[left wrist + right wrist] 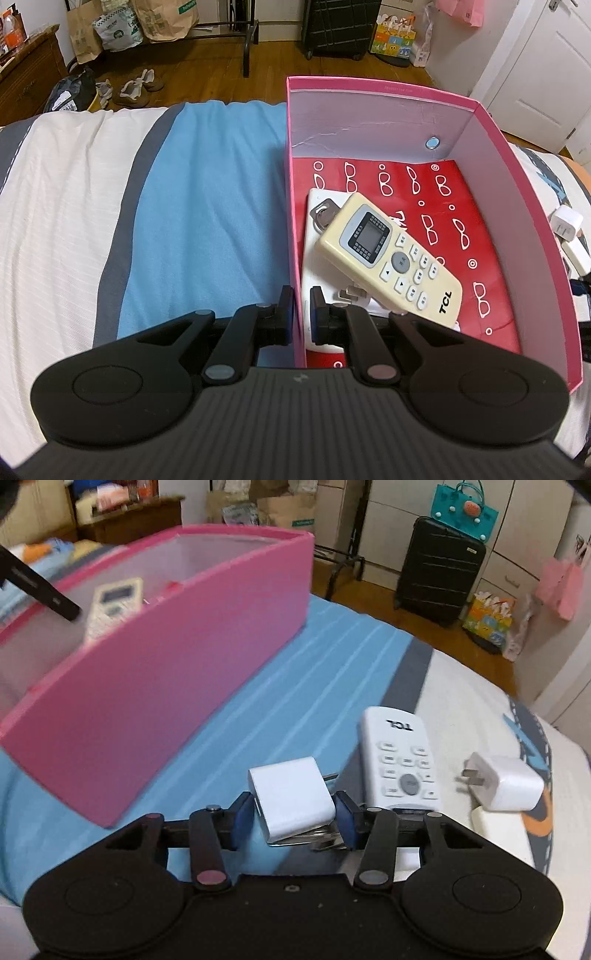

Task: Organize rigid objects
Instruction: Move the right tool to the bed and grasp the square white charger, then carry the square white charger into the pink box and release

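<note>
A pink box stands on the bed; it also shows in the right wrist view. Inside lie a cream TCL remote, a white flat device with a key ring, and a small plug on red patterned paper. My left gripper is shut on the box's left wall near its front corner. My right gripper is shut on a white charger plug, held above the bed. A white TCL remote and another white charger lie on the bed ahead.
The bed has a blue blanket and white cover. A white block lies right of my right gripper. White chargers show beyond the box's right wall. On the floor stand a black suitcase, shoes and paper bags.
</note>
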Demonstrator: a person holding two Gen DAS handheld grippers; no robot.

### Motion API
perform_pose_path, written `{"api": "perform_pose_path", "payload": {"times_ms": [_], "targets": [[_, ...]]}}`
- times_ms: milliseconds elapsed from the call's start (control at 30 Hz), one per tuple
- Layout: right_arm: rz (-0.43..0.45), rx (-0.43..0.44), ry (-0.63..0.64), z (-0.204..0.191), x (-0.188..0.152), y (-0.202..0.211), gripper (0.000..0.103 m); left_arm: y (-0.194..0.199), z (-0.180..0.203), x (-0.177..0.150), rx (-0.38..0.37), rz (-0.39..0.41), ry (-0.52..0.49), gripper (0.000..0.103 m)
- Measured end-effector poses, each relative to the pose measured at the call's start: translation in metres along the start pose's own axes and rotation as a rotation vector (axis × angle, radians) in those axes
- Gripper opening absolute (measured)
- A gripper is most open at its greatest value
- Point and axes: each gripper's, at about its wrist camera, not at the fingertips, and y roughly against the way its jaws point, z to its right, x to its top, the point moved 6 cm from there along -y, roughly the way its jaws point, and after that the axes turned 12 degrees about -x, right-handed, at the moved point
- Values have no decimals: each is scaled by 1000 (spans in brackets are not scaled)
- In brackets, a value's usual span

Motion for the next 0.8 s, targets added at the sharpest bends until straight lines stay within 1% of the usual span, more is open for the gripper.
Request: {"api": "perform_pose_path", "payload": {"times_ms": [67,133,267,333,400,467,533,633,733,800], "targets": [[27,-30,-14,-1,4,13,53,0,-1,0,-2,0,1,8],[61,-40,-26,0,9,28,53,-2,-3,-1,0,-4,9,8],[167,-52,-27,1,33,69,53,-1,-3,0,-2,-1,13,8],[226,-29,-12,-3,50,92,53,1,-2,0,-6,6,12,8],[272,9,49,-17,71,110,53,3,-1,0,-5,17,4,5],[291,61,104,-33,92,117,53,6,2,-1,14,30,-27,4],[266,131,139,-49,116,108,53,8,3,0,14,37,-29,4],[162,201,163,-72,146,76,53,8,0,1,6,39,-14,4],[48,228,167,-89,165,32,53,9,0,0,0,41,-8,4],[-42,231,117,-92,174,1,53,9,0,0,-3,41,-12,4]]}}
